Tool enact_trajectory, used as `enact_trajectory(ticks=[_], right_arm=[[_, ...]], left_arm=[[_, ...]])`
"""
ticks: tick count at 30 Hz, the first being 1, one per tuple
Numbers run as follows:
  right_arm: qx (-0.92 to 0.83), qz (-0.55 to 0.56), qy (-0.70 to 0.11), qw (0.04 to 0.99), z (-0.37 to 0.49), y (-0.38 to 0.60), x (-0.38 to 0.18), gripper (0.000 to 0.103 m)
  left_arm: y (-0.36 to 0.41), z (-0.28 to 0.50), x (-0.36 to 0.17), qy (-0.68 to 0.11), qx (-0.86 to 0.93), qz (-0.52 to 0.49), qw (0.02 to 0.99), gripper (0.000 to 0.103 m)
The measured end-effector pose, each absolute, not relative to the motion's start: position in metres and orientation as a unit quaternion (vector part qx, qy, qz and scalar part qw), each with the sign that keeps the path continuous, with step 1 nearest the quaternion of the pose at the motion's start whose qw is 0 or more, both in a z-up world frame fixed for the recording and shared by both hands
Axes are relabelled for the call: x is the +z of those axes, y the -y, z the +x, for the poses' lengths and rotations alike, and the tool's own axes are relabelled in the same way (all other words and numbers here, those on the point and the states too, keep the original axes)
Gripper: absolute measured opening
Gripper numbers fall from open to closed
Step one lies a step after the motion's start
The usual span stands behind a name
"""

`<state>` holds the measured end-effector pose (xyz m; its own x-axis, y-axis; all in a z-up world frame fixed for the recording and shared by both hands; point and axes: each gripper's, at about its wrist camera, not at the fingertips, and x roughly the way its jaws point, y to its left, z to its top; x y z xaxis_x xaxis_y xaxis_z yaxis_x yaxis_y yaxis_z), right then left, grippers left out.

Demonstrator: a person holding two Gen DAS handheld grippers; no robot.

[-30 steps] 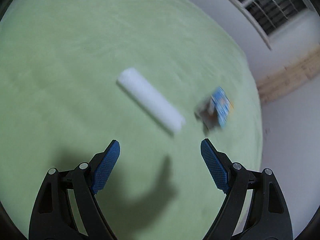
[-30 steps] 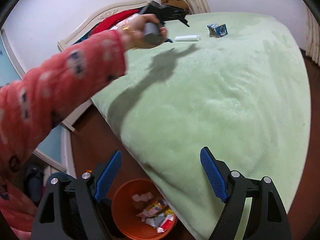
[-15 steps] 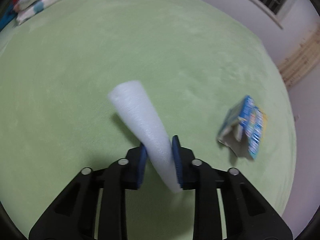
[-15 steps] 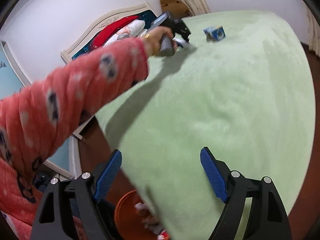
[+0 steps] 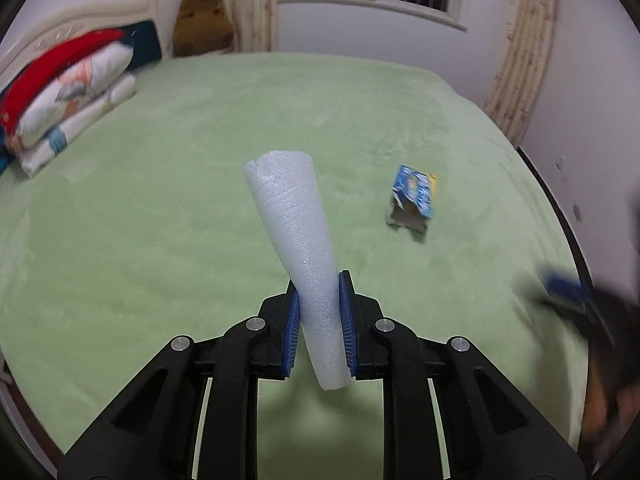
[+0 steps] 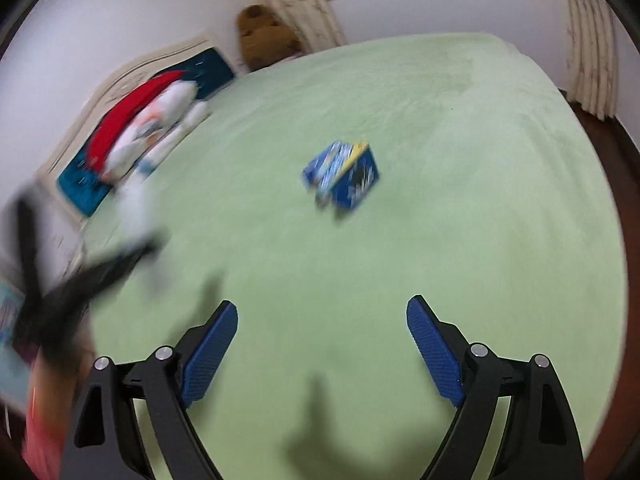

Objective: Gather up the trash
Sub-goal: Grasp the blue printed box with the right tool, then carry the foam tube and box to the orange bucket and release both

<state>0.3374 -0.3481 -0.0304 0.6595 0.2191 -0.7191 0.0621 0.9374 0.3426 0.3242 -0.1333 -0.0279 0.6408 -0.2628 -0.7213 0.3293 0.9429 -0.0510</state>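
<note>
Foam roll (image 5: 298, 248), white, tapering, is sitting pinched low on its length between the pressed-in jaws of the left gripper (image 5: 319, 320); its narrow end is hanging just below the blue pads (image 5: 346, 332) and its wider, open end is pointing up and away, leaning a little to the left, so the long axis is running nearly along the line of the fingers and clear of the green bed (image 5: 160, 220). Right gripper (image 6: 322, 344), jaws spread wide and holding nothing, is hovering over the same bedcover. Crumpled blue carton (image 6: 342, 176) is lying on the bed ahead of those spread jaws, slightly left of their centre line and well apart from them; in the left wrist view it is lying forward and to the right of the held roll. Its printed face is tilting up and one torn end is gaping, with its longer side running roughly crosswise in the right wrist view, though blur is making that uncertain. Judgement: the right gripper is the free and better-placed one for the carton. Pillows (image 5: 60, 92) are lying stacked at the far headboard.
</note>
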Motion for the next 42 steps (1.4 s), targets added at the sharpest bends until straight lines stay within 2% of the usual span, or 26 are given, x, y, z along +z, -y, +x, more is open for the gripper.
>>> enact_trajectory(ticks=[5, 10, 11, 13, 14, 19, 26, 34, 42], right_arm=[[-0.026, 0.173, -0.415, 0.893, 0.439, 0.321, -0.045, 0.087], [-0.125, 0.101, -0.45, 0.878, 0.496, 0.291, -0.07, 0.087], [-0.138, 0.101, -0.457, 0.873, 0.498, 0.291, -0.074, 0.085], [-0.15, 0.103, -0.463, 0.868, 0.497, 0.295, -0.081, 0.07], [-0.152, 0.109, -0.467, 0.864, 0.494, 0.3, -0.086, 0.058], [-0.119, 0.118, -0.459, 0.872, 0.477, 0.309, -0.08, 0.055], [-0.042, 0.071, -0.436, 0.896, 0.398, 0.296, -0.03, 0.055], [0.062, 0.004, -0.392, 0.918, 0.237, 0.259, 0.032, 0.055], [0.144, -0.075, -0.355, 0.921, 0.079, 0.21, 0.04, 0.055]], left_arm=[[0.117, 0.299, -0.02, -0.393, -0.176, 0.046, 0.901, 0.018], [0.092, 0.288, -0.026, -0.406, -0.164, 0.031, 0.898, 0.018], [0.086, 0.287, -0.028, -0.41, -0.161, 0.028, 0.897, 0.018], [0.078, 0.284, -0.029, -0.416, -0.153, 0.026, 0.896, 0.018], [0.074, 0.283, -0.03, -0.418, -0.152, 0.026, 0.895, 0.018], [0.064, 0.275, -0.028, -0.422, -0.154, 0.017, 0.893, 0.018], [0.056, 0.242, -0.014, -0.414, -0.166, 0.024, 0.895, 0.018], [0.034, 0.159, 0.016, -0.4, -0.152, 0.026, 0.904, 0.018], [0.014, 0.048, 0.015, -0.398, -0.16, 0.028, 0.903, 0.018]])
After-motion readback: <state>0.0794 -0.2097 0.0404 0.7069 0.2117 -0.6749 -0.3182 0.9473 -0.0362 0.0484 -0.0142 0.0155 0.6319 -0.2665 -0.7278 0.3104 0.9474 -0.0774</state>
